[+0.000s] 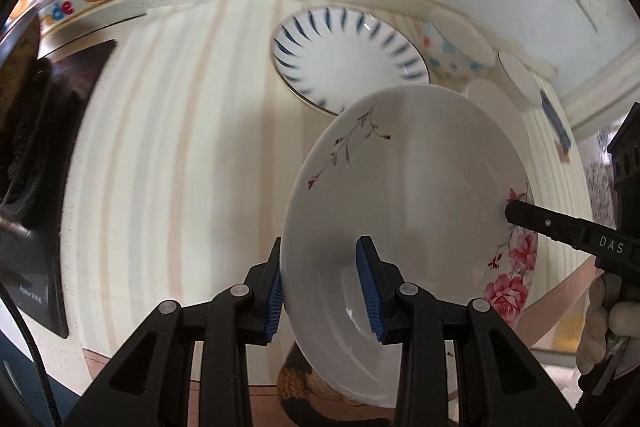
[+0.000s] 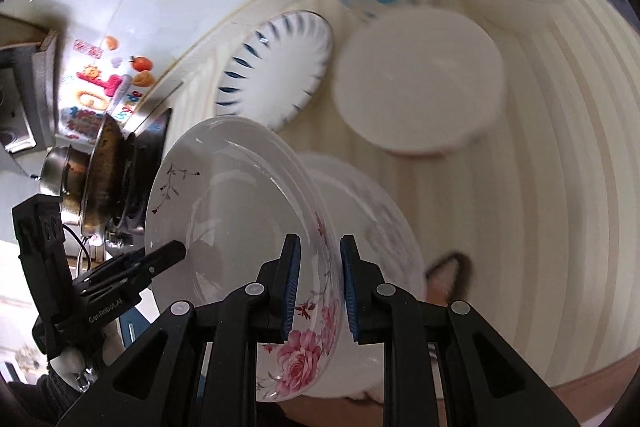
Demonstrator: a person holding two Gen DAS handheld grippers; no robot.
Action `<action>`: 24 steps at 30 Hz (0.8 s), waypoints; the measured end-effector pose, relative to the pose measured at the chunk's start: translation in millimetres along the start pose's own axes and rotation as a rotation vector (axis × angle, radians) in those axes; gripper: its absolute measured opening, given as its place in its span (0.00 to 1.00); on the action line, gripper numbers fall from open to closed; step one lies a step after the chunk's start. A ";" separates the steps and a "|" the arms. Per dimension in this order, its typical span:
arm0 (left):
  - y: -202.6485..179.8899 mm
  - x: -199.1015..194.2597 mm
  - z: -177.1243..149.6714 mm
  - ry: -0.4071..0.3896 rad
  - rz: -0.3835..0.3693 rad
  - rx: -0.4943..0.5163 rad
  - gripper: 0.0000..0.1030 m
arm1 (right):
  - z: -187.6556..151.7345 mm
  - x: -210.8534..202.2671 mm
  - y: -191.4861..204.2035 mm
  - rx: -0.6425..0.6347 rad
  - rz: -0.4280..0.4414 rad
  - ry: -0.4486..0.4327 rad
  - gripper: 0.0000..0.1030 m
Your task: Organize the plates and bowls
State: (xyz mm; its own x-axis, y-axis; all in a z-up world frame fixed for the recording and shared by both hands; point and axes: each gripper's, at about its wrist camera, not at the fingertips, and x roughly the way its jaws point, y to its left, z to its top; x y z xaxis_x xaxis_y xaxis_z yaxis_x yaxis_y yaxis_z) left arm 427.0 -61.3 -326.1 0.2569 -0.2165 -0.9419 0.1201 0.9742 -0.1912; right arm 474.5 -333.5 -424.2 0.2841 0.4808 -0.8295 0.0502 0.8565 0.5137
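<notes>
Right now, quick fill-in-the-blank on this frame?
Both grippers grip the rim of the same ____-patterned plate.
The plate behind it has ____ dashes round its rim.
The left gripper has one blue pad inside the plate, the other ____ it.
Missing: flower; blue; outside

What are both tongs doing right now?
Left tongs: closed on the white rose-patterned ceramic plate's rim.
Right tongs: closed on the same plate's opposite rim.
</notes>
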 end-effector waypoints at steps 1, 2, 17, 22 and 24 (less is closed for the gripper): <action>-4.2 4.6 -2.1 0.010 0.002 0.013 0.30 | -3.6 0.6 -5.5 0.011 -0.004 0.001 0.22; -7.2 8.7 -3.8 0.018 0.005 0.024 0.30 | -7.3 1.0 -11.1 0.020 -0.007 0.003 0.22; -26.3 40.8 -3.2 0.066 0.061 0.099 0.31 | -22.3 10.9 -34.6 0.049 -0.037 0.030 0.22; -27.5 43.6 1.0 0.061 0.094 0.118 0.30 | -20.1 16.3 -28.0 0.030 -0.052 0.043 0.21; -26.7 45.0 -0.6 0.062 0.107 0.126 0.30 | -20.0 18.1 -26.9 0.032 -0.055 0.054 0.21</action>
State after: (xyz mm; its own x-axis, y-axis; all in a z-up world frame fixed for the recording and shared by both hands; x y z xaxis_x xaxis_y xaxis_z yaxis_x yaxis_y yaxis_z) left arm 434.8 -97.1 -363.5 0.2160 -0.1037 -0.9709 0.2151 0.9750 -0.0563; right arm 459.1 -344.1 -457.5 0.2277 0.4435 -0.8669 0.0949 0.8759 0.4731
